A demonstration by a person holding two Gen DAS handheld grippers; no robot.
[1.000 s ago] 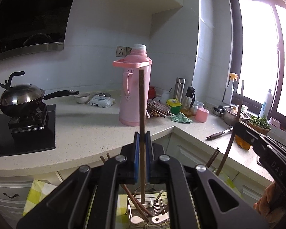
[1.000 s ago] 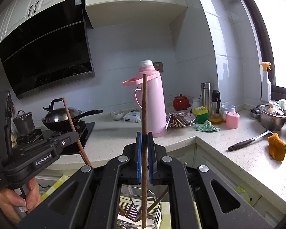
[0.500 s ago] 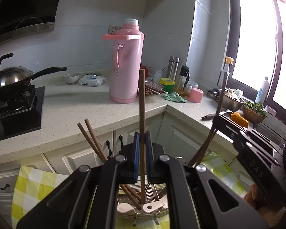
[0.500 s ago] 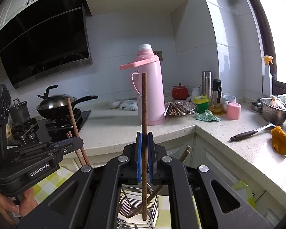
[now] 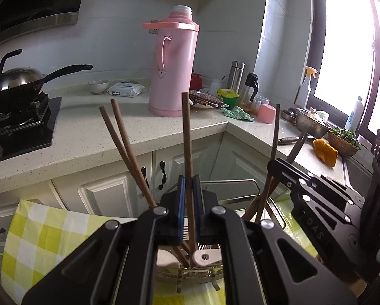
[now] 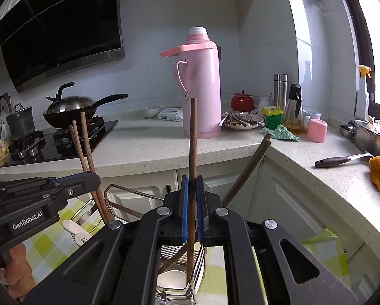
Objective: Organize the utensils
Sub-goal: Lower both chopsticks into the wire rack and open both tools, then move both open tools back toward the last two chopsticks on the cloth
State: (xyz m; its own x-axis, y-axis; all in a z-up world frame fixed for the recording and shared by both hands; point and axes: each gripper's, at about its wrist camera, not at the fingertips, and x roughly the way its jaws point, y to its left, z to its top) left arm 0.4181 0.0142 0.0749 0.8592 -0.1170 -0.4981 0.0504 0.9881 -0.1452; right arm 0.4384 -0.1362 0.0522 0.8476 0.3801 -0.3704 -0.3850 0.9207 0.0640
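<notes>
A: Left gripper (image 5: 187, 198)?
B: Jaws pinch one upright brown wooden chopstick (image 5: 187, 137), tip down inside the wire utensil basket (image 5: 230, 181) on the yellow checked cloth (image 5: 45, 231).
A: Right gripper (image 6: 192, 198)?
B: Pinching a second brown wooden chopstick (image 6: 193, 139) upright over the same basket.

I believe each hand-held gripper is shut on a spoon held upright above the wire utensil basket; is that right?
Not quite: each holds a wooden chopstick, not a spoon. The left hand-held gripper clamps a chopstick in the left wrist view, and the right hand-held gripper clamps another chopstick, upright above the basket.
</notes>
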